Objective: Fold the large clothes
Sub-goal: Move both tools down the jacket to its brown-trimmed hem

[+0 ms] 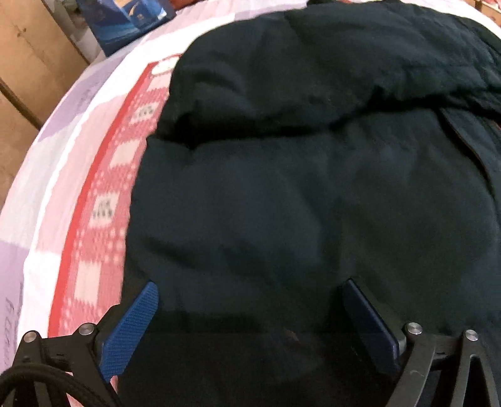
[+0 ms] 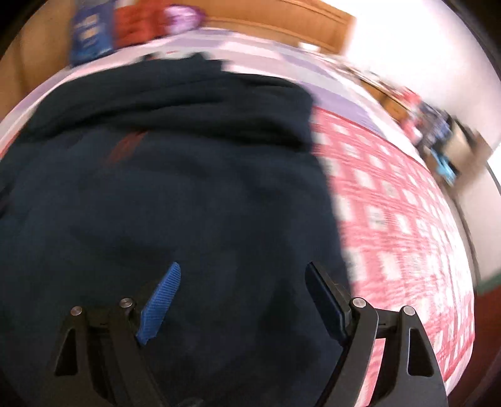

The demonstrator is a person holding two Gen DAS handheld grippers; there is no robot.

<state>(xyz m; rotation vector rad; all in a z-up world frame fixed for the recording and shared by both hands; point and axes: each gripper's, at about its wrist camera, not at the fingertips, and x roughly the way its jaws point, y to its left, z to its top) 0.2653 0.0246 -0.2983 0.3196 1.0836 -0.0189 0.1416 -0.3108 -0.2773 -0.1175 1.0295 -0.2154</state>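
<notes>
A large dark navy jacket (image 1: 313,175) lies spread on a bed with a red and white patterned cover (image 1: 103,200). Its upper part is folded down in a thick roll across the far half. My left gripper (image 1: 250,288) is open, its blue fingers wide apart just above the jacket's near left part. In the right wrist view the same jacket (image 2: 162,175) fills the left and middle. My right gripper (image 2: 242,269) is open above the jacket's near right part, close to its right edge. Neither gripper holds cloth. The right wrist view is blurred by motion.
The bed cover (image 2: 400,219) stretches to the right of the jacket. A pale lilac sheet (image 1: 56,131) borders the bed's left side. A blue box (image 1: 131,22) and cardboard boxes (image 1: 28,62) stand beyond the bed. Wooden furniture (image 2: 281,22) and clutter (image 2: 438,134) line the far wall.
</notes>
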